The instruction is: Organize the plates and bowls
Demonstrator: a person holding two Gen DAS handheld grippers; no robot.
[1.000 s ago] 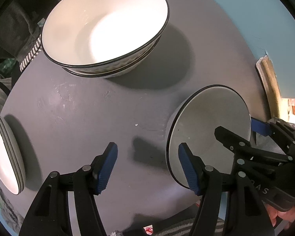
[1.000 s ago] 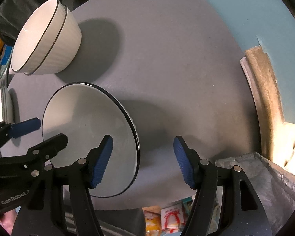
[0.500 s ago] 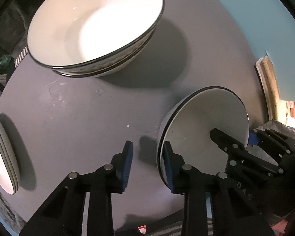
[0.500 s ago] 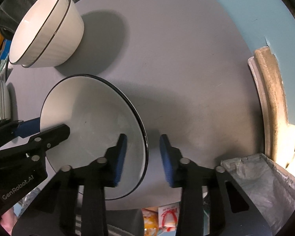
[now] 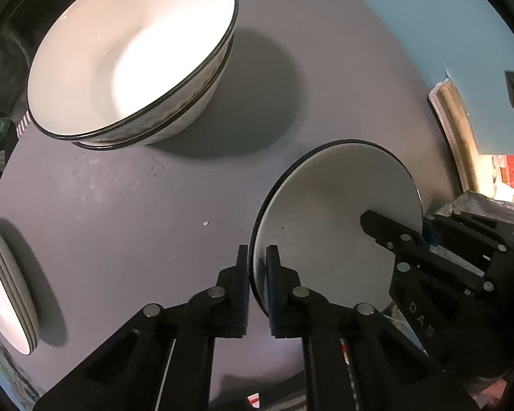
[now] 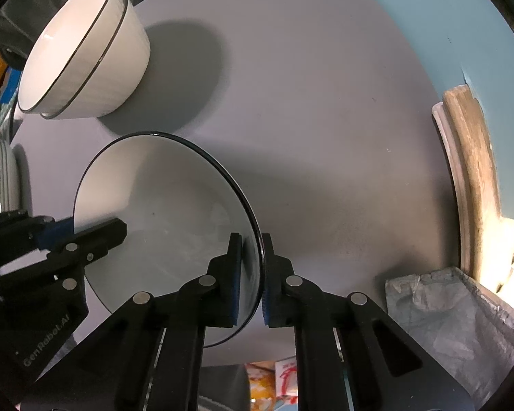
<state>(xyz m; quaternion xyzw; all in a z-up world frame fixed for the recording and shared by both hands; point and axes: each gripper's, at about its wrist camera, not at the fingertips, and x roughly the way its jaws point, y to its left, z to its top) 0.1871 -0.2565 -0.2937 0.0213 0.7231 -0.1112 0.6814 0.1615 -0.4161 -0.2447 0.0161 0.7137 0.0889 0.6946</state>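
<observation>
Both jaws clamp the bowl's [image 5: 335,212] rim. Your left gripper [image 5: 257,267] pinches one edge, your right gripper [image 6: 252,257] the opposite edge.

I see a round grey table [image 6: 308,109] with a few pale scuffs and a white crumb [image 5: 205,223]. Teal wall [image 6: 428,7] behind it. Worn wooden trim [image 6: 469,171] at right edge. Crinkled grey plastic bag [image 6: 455,322] below that. Colourful packaging [image 6: 277,380] under the table edge.
</observation>
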